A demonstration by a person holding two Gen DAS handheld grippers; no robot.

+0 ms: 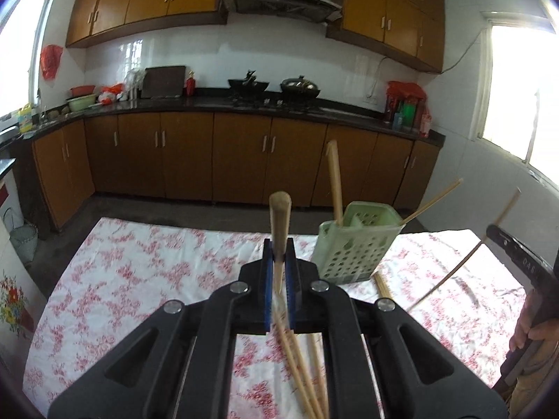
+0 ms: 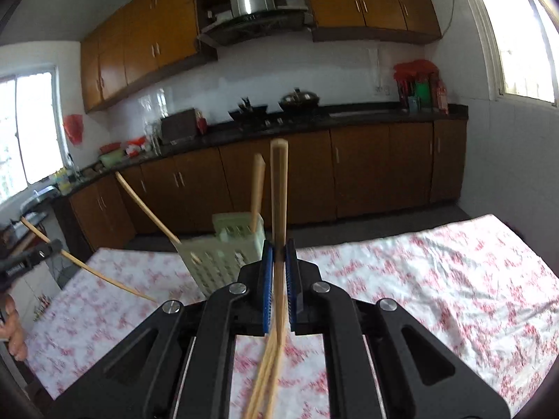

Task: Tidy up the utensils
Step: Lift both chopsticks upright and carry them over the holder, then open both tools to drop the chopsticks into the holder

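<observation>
Both tools are clamped on chopsticks and held above the desk, so the step in hand looks like the carry toward the green perforated utensil holder (image 1: pixel 353 244), which stands on the floral tablecloth (image 1: pixel 139 272) near the far edge of the desk.

The left tool (image 1: pixel 279 262) has its blue pads pinched narrow on a bundle of wooden chopsticks (image 1: pixel 280 223). Their blunt ends rise past the fingertips, just left of the holder, and the thin ends trail back under the tool. The right tool (image 2: pixel 278 265) is likewise closed tight on its own chopstick bundle (image 2: pixel 278 188), which stands almost upright just right of the holder in its view.

The holder already has one chopstick (image 1: pixel 334 181) upright in it and another (image 1: pixel 433 200) leaning out over its right rim. At least one more chopstick (image 1: pixel 382 284) lies on the cloth at the holder's near right corner.

The next move probably calls for bringing each bundle over the holder's open top, tipping it more upright and letting go only once the ends are inside a compartment. The two tools should go one at a time, since the opening is narrow and a knock could tip the light holder over.
</observation>
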